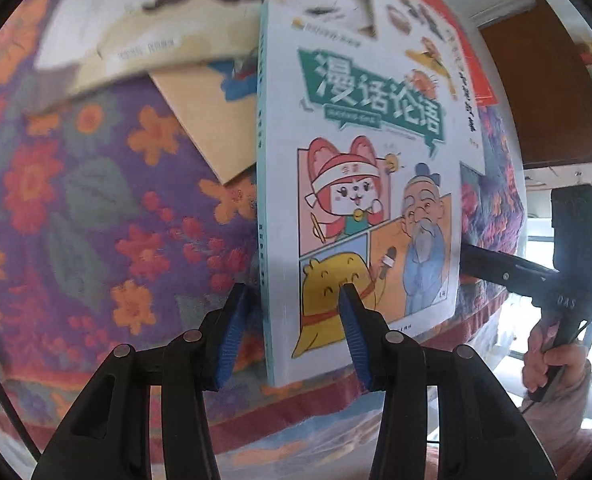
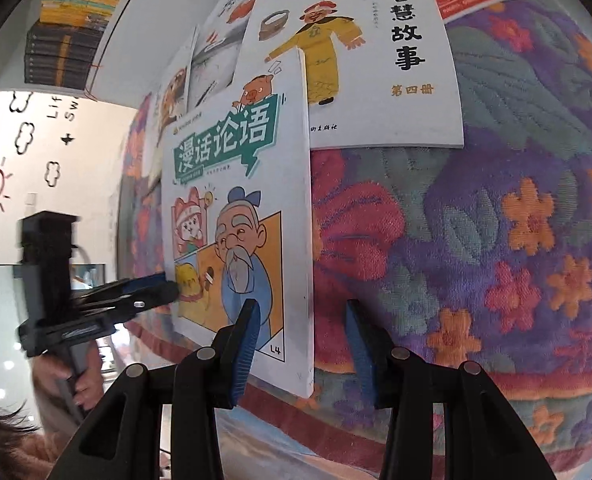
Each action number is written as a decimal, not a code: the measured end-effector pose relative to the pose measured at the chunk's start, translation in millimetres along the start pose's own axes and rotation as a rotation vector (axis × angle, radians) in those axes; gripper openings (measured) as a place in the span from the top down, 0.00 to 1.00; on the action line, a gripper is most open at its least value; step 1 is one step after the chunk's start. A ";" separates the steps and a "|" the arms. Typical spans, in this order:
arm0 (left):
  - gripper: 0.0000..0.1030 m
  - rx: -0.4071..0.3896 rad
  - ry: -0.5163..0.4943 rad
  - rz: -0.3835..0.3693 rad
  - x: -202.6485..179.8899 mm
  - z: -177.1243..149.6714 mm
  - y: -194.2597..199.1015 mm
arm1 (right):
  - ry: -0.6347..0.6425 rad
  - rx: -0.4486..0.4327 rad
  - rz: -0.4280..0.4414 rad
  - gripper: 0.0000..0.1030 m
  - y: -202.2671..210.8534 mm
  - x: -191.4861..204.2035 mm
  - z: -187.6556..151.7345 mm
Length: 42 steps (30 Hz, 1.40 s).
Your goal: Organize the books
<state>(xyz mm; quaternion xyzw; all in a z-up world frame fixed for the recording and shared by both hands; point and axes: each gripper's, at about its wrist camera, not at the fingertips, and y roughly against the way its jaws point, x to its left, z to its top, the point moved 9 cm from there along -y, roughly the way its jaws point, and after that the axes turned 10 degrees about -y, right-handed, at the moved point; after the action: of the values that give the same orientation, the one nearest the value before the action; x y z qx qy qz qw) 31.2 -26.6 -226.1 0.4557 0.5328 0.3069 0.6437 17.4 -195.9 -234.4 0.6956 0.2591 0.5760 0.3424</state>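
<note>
Centre of both frames: the comic book (image 1: 359,184) lay on the floral cloth (image 1: 96,200), overlapping other books (image 2: 379,52).
Left gripper (image 1: 296,332): jaws apart, straddling its spine edge, not visibly clamped.
Right gripper (image 2: 303,344): jaws apart, straddling the opposite edge.
Risk: uneven closing could skew the book.
Right view only: shelved books (image 2: 76,20), upper left.
</note>
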 end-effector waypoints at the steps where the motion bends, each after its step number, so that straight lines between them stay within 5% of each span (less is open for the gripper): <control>1: 0.59 -0.002 0.006 -0.015 -0.1 1.9 0.1 | 0.014 0.012 0.012 0.58 -2.3 0.9 0.3; 8: 0.59 0.019 -0.023 -0.103 -5.1 18.1 -3.8 | -0.101 0.099 0.254 0.58 -9.1 0.0 15.4; 14: 0.59 0.025 0.003 -0.213 1.8 27.1 -2.0 | -0.093 0.116 0.277 0.59 -8.1 -0.5 19.0; 28: 0.59 0.010 0.052 -0.251 8.6 32.3 2.8 | -0.080 0.093 0.244 0.63 -14.8 8.0 28.4; 31: 0.60 0.009 0.044 -0.212 7.4 31.3 2.9 | -0.068 0.068 0.199 0.65 -15.0 10.7 27.2; 33: 0.60 0.005 0.029 -0.156 3.0 31.3 2.2 | -0.034 0.038 0.116 0.82 -16.0 11.0 25.7; 42: 0.60 -0.144 0.006 0.004 -4.8 27.6 6.7 | 0.004 -0.039 0.038 0.80 -11.6 18.5 21.8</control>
<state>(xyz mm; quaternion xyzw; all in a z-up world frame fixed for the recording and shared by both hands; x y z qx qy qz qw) 57.3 -35.3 -217.6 0.4085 0.5104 0.3469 0.6725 42.8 -178.4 -234.0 0.6925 0.2352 0.5885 0.3446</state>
